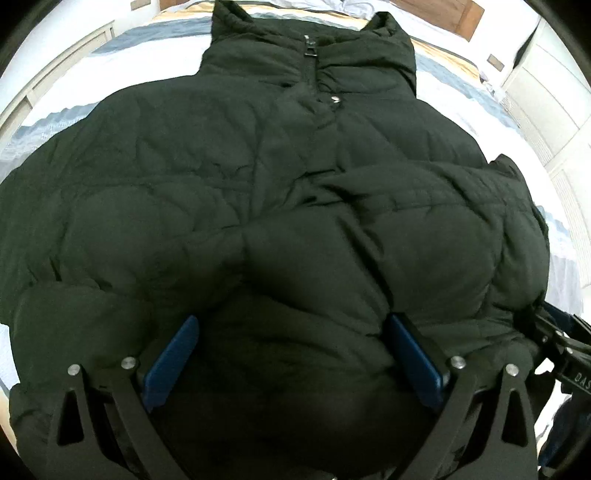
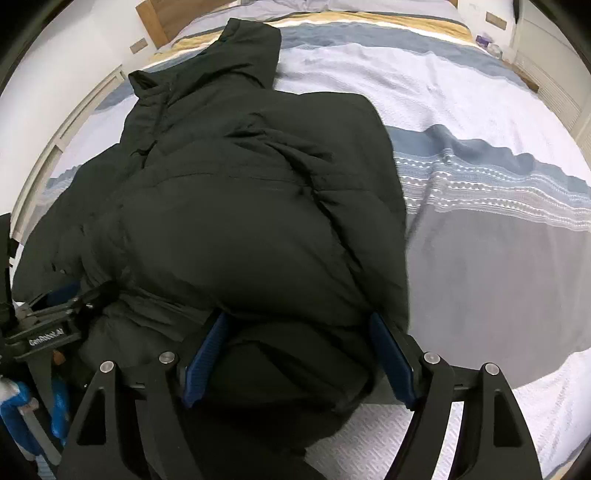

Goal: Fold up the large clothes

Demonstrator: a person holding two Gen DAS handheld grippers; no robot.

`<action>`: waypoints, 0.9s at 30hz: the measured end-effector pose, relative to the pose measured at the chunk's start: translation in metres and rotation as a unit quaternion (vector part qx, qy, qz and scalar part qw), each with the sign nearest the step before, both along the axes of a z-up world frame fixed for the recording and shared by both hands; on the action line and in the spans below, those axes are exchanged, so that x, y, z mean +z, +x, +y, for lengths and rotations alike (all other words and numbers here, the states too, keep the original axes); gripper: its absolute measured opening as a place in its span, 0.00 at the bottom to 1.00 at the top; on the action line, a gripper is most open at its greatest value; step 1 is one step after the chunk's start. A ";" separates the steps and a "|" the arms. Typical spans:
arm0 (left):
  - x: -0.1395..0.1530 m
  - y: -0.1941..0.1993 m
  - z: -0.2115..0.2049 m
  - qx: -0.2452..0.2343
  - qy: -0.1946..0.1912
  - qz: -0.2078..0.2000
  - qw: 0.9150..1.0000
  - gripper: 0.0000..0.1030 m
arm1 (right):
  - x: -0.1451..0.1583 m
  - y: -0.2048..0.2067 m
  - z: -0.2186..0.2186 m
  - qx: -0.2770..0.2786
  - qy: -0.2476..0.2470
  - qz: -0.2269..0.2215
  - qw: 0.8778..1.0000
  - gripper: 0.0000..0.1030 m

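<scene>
Both grippers, left (image 1: 291,354) and right (image 2: 299,354), wide apart, straddling jacket (image 1: 258,184) hem

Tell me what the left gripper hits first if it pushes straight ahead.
The jacket. The left gripper is open, and padded fabric near the hem already bulges between its fingers, so it would press straight into the jacket; how deep it is bunched is unclear.

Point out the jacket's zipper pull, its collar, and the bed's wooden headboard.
zipper pull (image 1: 309,47): left wrist view, on the metal tab at the neck.
collar (image 1: 391,40): left wrist view, on its raised right side.
headboard (image 2: 173,18): right wrist view, on the wooden panel.
</scene>
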State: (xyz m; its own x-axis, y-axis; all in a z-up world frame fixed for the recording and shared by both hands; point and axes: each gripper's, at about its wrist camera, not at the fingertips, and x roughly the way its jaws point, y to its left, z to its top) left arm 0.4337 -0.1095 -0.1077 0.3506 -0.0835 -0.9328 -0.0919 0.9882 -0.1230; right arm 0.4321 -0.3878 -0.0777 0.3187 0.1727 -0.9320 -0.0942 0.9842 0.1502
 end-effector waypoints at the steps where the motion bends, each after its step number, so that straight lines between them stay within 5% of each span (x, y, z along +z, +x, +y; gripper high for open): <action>1: 0.001 -0.001 0.007 0.004 -0.007 0.004 1.000 1.00 | 0.001 -0.001 0.000 -0.001 -0.004 0.000 1.000 0.74; 10: 0.029 -0.016 0.038 0.027 -0.040 -0.012 0.999 0.99 | 0.045 -0.010 0.010 -0.026 -0.011 -0.031 0.999 0.74; 16: 0.013 -0.017 0.031 -0.004 -0.027 0.017 0.999 0.99 | 0.016 -0.014 0.024 -0.030 -0.032 0.019 0.999 0.74; 27: 0.073 -0.063 0.084 0.029 0.037 -0.042 0.998 0.99 | 0.043 -0.048 0.028 -0.077 -0.053 0.013 0.996 0.74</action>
State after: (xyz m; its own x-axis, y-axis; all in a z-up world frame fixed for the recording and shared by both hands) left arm 0.3707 -0.0256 -0.0348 0.4300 0.0078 -0.9028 -0.1409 0.9883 -0.0586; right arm 0.3843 -0.3599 -0.0347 0.3101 0.0246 -0.9504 0.0614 0.9971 0.0459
